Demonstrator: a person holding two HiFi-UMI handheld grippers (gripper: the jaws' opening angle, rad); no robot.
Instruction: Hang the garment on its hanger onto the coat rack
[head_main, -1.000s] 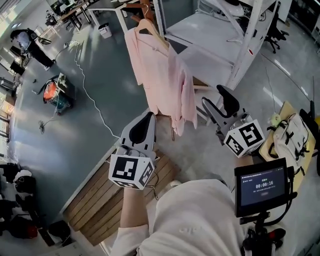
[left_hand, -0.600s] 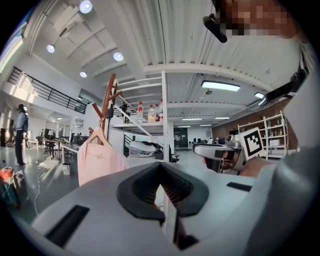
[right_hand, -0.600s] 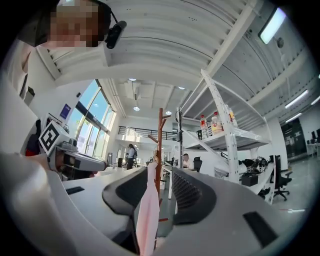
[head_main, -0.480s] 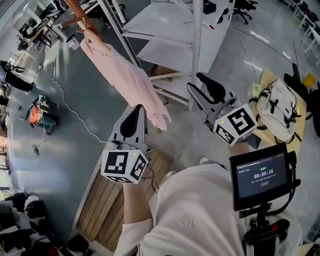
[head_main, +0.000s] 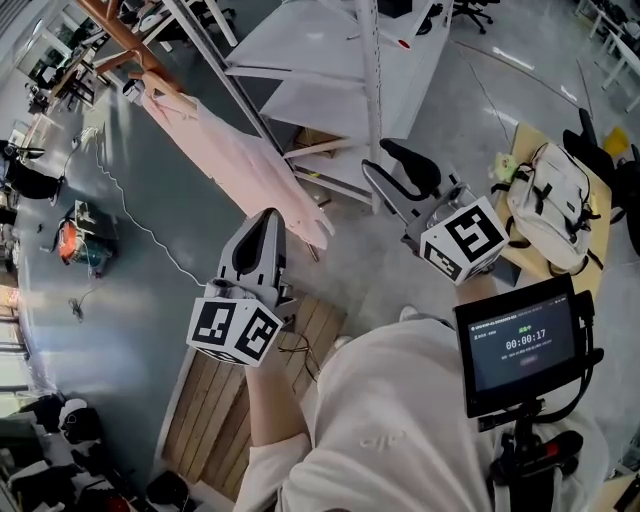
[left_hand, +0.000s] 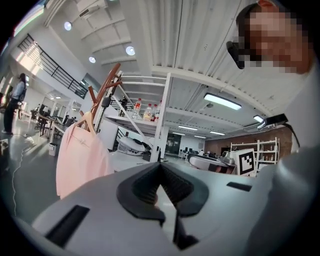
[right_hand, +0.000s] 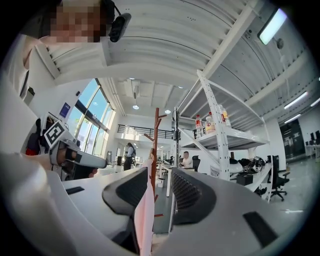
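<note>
The pink garment (head_main: 240, 160) hangs on its wooden hanger (left_hand: 88, 119), and the hanger's hook looks to be seated on a branch of the wooden coat rack (left_hand: 106, 90) at the upper left of the head view. The cloth drapes free below it. Both claws are well apart from it. The left gripper (left_hand: 160, 172) has its jaws pressed together at the tips with nothing between them. The right gripper (right_hand: 160, 195) has its jaws parted and holds nothing. The pink strip in its gap is, as I read it, the garment on the far rack seen through the opening.

The hanging step therefore looks done, and this reads as the moment of standing clear. Whether the hook sits fully over the branch is too small to tell, so the next move is a check. If it rides near the tip, the right gripper could nudge it inward; otherwise the grippers simply lower away from the white shelving frame (head_main: 372, 90) beside the rack
</note>
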